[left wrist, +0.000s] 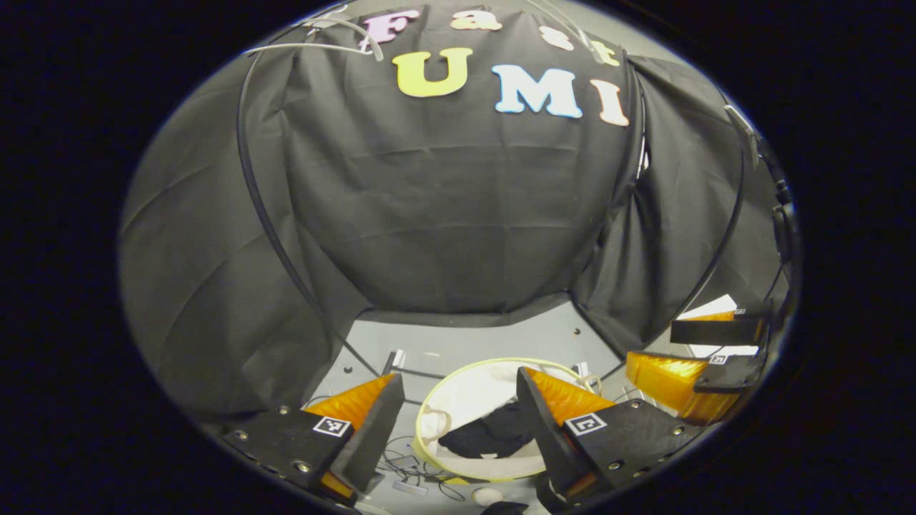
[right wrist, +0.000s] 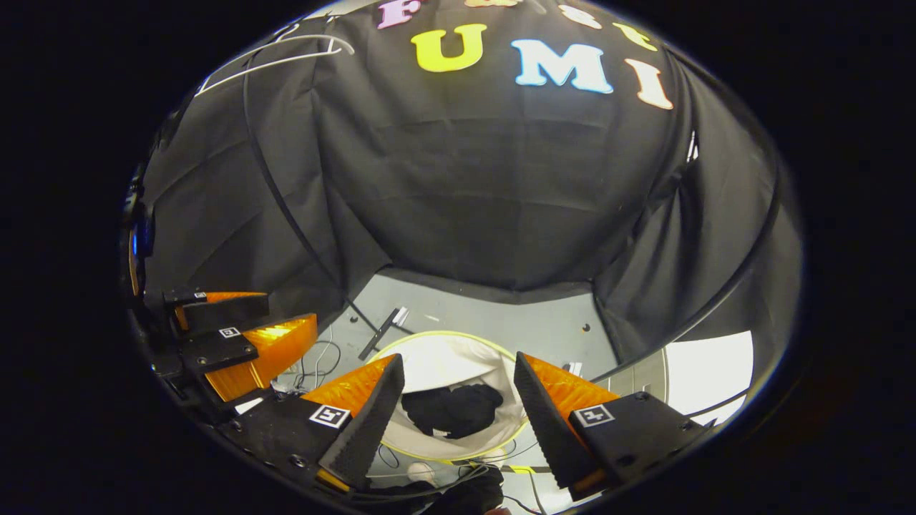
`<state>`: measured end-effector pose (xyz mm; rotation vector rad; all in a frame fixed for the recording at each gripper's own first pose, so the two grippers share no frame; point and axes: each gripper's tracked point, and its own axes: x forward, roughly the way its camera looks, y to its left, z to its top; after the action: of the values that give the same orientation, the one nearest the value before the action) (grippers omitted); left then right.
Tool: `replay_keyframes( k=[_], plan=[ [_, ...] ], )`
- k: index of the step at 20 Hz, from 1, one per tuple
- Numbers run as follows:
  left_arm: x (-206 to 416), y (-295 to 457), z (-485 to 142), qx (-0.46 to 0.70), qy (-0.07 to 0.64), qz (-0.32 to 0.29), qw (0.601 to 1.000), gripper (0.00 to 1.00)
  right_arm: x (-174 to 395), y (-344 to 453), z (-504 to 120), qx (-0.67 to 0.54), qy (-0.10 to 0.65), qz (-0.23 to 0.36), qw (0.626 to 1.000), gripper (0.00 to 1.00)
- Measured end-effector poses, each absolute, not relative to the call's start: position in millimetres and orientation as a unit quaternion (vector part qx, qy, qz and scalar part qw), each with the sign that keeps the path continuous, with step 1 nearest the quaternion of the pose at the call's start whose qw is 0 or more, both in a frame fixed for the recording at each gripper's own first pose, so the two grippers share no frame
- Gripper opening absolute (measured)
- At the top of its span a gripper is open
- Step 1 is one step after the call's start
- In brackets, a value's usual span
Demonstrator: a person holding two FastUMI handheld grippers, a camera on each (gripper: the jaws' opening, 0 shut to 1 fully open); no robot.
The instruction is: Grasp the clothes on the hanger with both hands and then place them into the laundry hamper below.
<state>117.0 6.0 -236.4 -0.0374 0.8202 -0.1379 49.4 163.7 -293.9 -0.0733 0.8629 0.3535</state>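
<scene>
The black clothes lie crumpled inside the white laundry hamper, which has a yellow-green rim and stands on the grey floor. In the right gripper view the clothes sit at the bottom of the hamper. A bare white hanger hangs at the top left, and the hanger carries nothing. My left gripper is open above the hamper with nothing between its fingers. My right gripper is open over it too. Each appears beside the other: the right gripper, the left gripper.
Black rack poles curve down to the floor on both sides of the hamper. Loose cables and a small metal bracket lie on the grey floor around it. A bright white opening shows at the right.
</scene>
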Motion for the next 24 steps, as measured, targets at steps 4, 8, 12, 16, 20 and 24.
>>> replay_keyframes(
  k=[4, 8, 12, 16, 20, 24],
  plan=[
    [126.4, 0.9, -184.5, -0.005, 0.348, -0.088, 0.933, 0.92, 51.0, 151.8, -256.8, -0.022, 0.380, 0.153, 0.912, 0.98],
    [130.5, -16.8, -135.7, 0.003, 0.302, -0.107, 0.947, 0.93, 54.3, 135.5, -214.2, -0.006, 0.346, 0.149, 0.926, 0.94],
    [128.2, -35.4, -86.2, 0.001, 0.262, -0.107, 0.959, 0.92, 51.1, 96.9, -172.9, 0.001, 0.299, 0.138, 0.944, 0.98],
    [112.5, -44.2, -22.1, -0.012, 0.222, -0.100, 0.970, 0.92, 42.7, 51.8, -124.6, -0.012, 0.244, 0.122, 0.962, 0.97],
    [98.8, -59.2, 23.5, -0.014, 0.186, -0.092, 0.978, 0.92, 29.1, 26.7, -84.5, -0.017, 0.198, 0.122, 0.973, 0.93],
    [78.5, -72.5, 68.2, -0.015, 0.160, -0.094, 0.983, 0.92, 13.1, -0.4, -41.6, -0.019, 0.149, 0.121, 0.981, 0.93]
  ],
)
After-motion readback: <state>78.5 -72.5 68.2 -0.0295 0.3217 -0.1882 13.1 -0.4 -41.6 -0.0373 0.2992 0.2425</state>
